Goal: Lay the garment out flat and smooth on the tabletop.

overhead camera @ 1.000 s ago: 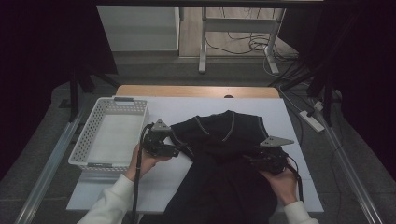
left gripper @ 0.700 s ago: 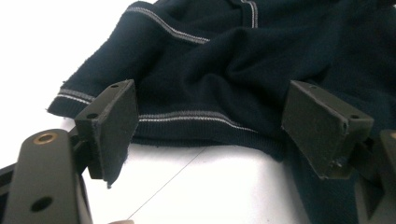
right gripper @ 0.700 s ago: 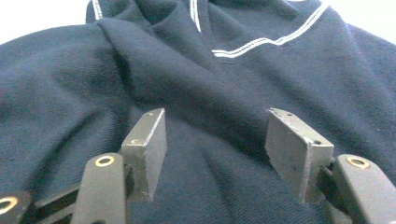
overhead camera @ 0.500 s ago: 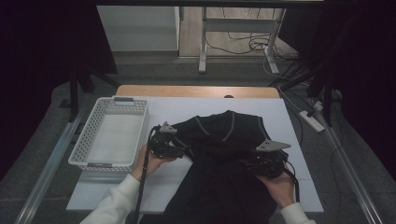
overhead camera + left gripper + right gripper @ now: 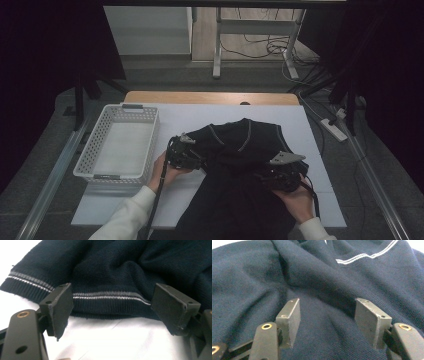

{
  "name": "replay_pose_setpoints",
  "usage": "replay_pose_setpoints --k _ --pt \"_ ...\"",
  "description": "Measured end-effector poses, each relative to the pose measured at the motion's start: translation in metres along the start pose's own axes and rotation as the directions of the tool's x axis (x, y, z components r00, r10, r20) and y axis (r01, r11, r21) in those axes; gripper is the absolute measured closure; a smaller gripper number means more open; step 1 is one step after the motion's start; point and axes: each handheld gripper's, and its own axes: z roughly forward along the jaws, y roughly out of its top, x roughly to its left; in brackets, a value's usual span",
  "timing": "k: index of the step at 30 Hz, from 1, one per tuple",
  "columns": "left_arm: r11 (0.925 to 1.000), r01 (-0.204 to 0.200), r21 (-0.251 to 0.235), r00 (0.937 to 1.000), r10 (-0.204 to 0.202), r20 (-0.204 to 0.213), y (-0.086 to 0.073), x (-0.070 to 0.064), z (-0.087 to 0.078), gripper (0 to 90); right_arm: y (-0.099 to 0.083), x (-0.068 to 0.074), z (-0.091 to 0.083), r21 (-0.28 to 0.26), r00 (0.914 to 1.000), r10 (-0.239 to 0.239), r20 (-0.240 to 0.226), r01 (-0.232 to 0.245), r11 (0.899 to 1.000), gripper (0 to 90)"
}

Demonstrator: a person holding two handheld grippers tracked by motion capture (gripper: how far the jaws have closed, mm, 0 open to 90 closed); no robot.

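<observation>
Knitwear lies spread on my bench [image 5: 200,117]: a dark navy sweater [image 5: 245,150] with pale stripes at its V-neck, its lower part hanging over the near edge toward me. From the high view, my left gripper [image 5: 197,159] sits at the sweater's left edge, held in my left hand [image 5: 167,172], and my right gripper [image 5: 265,175] rests on top of the fabric toward the right, my right hand [image 5: 295,197] behind it. A white slatted basket [image 5: 120,142] stands on the bench to the left of the sweater, apart from it. The bench top is covered in white, with a wooden strip showing at its far edge.

In the left gripper view, my left gripper [image 5: 110,307] is spread wide, its jaws standing either side of a ribbed hem band [image 5: 110,302] marked by two thin grey stripes. The band lies flat on the white surface between the jaws, and neither jaw presses it.

In the right gripper view, my right gripper [image 5: 327,320] is likewise released, jaws well apart, low over rumpled navy knit [image 5: 262,290]. A soft fold runs between them. Farther off, the double white stripe of the neckline [image 5: 367,256] crosses the upper right.
</observation>
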Motion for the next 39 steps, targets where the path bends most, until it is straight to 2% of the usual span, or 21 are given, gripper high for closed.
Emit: replay_pose_setpoints --k 7,13,17,19,23,25,32,39 --pt "0.999 -0.02 0.039 0.9997 0.021 -0.012 0.002 -0.001 0.016 18.2 -0.001 0.0 0.003 0.016 1.0 -0.009 0.003 0.009 1.0 36.5" --pt "0.9988 -0.025 0.042 0.9996 0.026 -0.015 0.001 -0.001 0.02 21.7 -0.002 0.002 0.006 0.037 0.9994 -0.032 0.014 0.031 0.999 36.3" --pt "0.9989 -0.04 0.026 0.9991 0.041 -0.015 0.0 -0.002 0.021 29.5 -0.002 0.003 0.008 0.052 0.999 -0.04 0.018 0.039 0.998 36.2" --pt "0.9988 -0.048 0.012 0.9988 0.048 -0.008 0.0 -0.003 0.021 39.5 -0.002 0.004 0.01 0.059 0.9986 -0.05 0.018 0.049 0.997 36.1" --pt "0.9977 -0.067 -0.001 0.9976 0.067 0.014 0.0 -0.006 0.022 65.8 -0.002 0.007 0.012 0.066 0.9975 -0.067 0.02 0.065 0.996 36.1" --pt "0.9972 -0.075 -0.002 0.9971 0.075 0.013 0.0 -0.008 0.022 73.4 -0.002 0.007 0.012 0.062 0.9974 -0.07 0.021 0.068 0.996 36.2" --pt "0.9981 -0.06 -0.011 0.9978 0.06 0.027 0.0 -0.002 0.018 77.7 -0.003 0.006 0.012 0.072 0.9961 -0.083 0.029 0.081 0.994 36.0" --pt "0.9986 -0.024 -0.046 0.999 0.026 0.035 0.0 0.007 0.007 78.1 -0.003 0.006 0.011 0.075 0.9958 -0.086 0.031 0.084 0.994 35.9"
